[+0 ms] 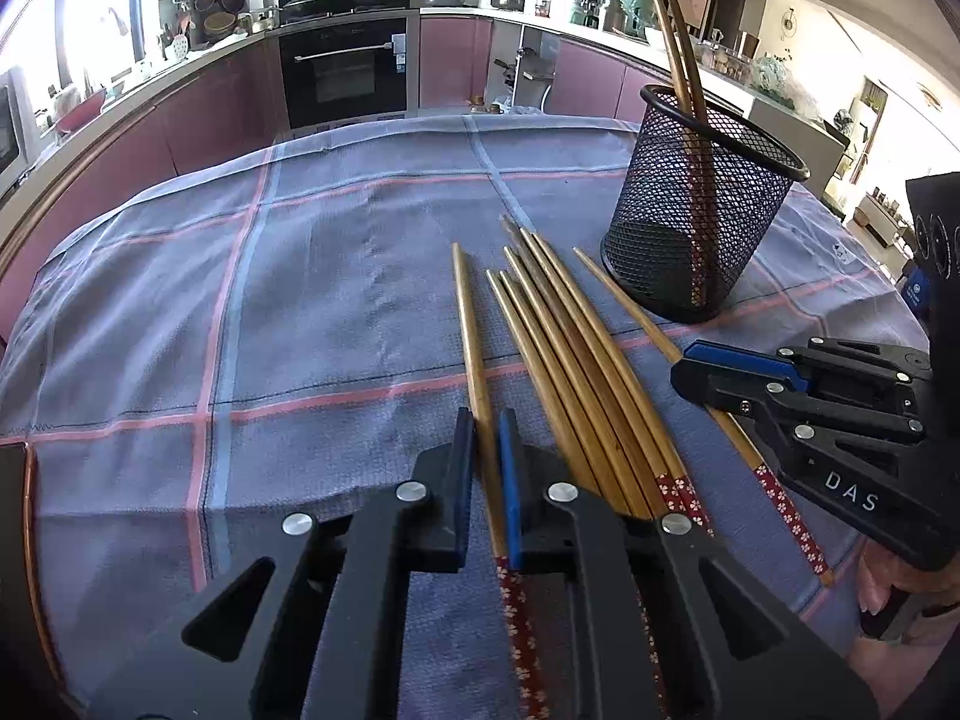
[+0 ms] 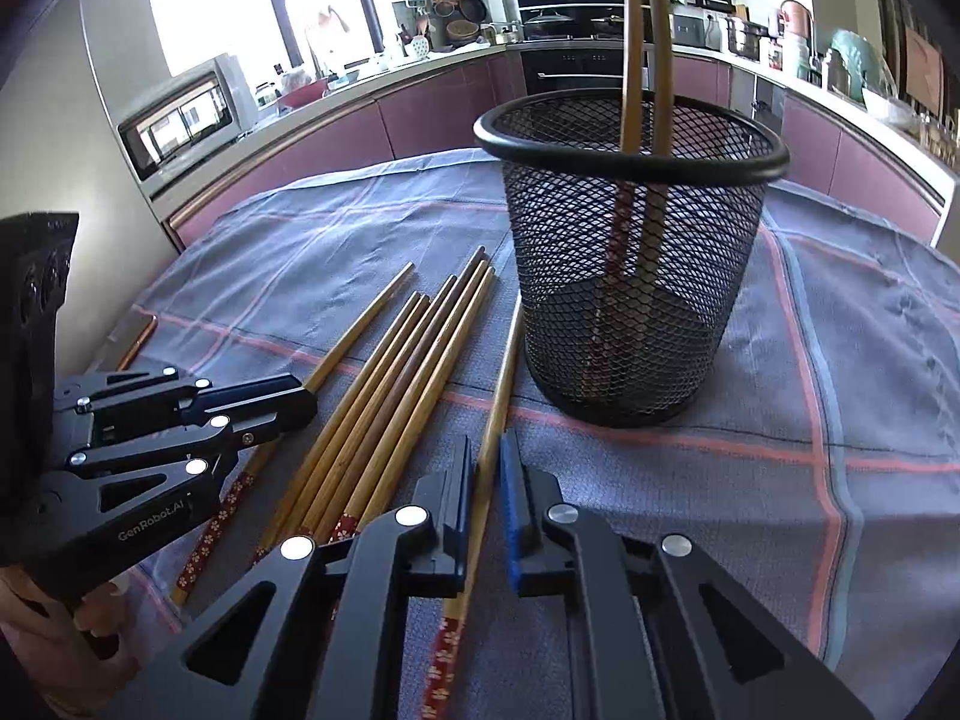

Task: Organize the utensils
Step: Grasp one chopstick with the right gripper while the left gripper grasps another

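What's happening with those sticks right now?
Left tongs and right tongs each shut on one chopstick. Two already in mesh cup. Loose bundle on cloth. Nothing blocking.

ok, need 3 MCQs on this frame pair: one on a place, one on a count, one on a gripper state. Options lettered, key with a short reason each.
1. Where does the mesh cup stand relative to the loose chopsticks, in the right wrist view?
A. To their right
B. To their left
C. On top of them

2. How many chopsticks stand in the cup?
A. None
B. Two
C. Five

3. What is the left gripper doing?
A. Open above the cloth
B. Shut on the cup rim
C. Shut on one chopstick

Key:
1 A, the cup sits on the checked cloth right of the bundle.
2 B, two chopsticks in the cup rise above the rim.
3 C, its blue pads clamp the leftmost chopstick; the right gripper likewise clamps the rightmost chopstick.
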`<state>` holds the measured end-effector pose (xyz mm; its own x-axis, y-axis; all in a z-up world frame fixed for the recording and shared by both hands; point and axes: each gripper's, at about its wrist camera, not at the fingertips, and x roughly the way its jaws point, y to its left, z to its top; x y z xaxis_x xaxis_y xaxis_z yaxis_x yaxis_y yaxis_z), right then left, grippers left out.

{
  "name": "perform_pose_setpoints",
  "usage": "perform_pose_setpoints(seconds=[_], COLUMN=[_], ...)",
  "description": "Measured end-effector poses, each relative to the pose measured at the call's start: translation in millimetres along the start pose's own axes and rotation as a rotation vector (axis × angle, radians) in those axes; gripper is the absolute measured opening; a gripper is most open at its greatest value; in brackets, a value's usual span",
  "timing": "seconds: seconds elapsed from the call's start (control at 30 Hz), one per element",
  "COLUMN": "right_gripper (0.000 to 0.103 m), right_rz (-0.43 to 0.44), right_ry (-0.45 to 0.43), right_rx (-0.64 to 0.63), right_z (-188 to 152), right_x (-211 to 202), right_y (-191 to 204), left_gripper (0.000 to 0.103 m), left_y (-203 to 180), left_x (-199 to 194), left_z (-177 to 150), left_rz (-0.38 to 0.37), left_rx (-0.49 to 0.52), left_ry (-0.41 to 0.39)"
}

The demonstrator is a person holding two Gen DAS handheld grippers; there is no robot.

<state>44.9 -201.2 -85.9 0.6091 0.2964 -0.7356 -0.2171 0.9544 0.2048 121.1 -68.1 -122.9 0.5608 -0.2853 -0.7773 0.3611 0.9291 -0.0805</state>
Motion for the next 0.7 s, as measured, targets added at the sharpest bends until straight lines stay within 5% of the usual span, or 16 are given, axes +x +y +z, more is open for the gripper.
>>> perform_pose_setpoints(seconds=[0.37, 0.7], right_gripper=[0.006, 0.006], right_rz=[0.101, 0.082], right_ry=[-0.029, 0.030], right_rx=[-0.017, -0.064], right_z=[0, 1], right_x=[-19, -7], right_y=[-2, 5], left_gripper=[0.008, 0.008], left_y=[1, -2], left_x=[-17, -9], left_z=[-7, -9], left_rz=[-0.070, -0.092], left_rx=[-0.004, 0.031], left_ry=[-0.022, 0.026])
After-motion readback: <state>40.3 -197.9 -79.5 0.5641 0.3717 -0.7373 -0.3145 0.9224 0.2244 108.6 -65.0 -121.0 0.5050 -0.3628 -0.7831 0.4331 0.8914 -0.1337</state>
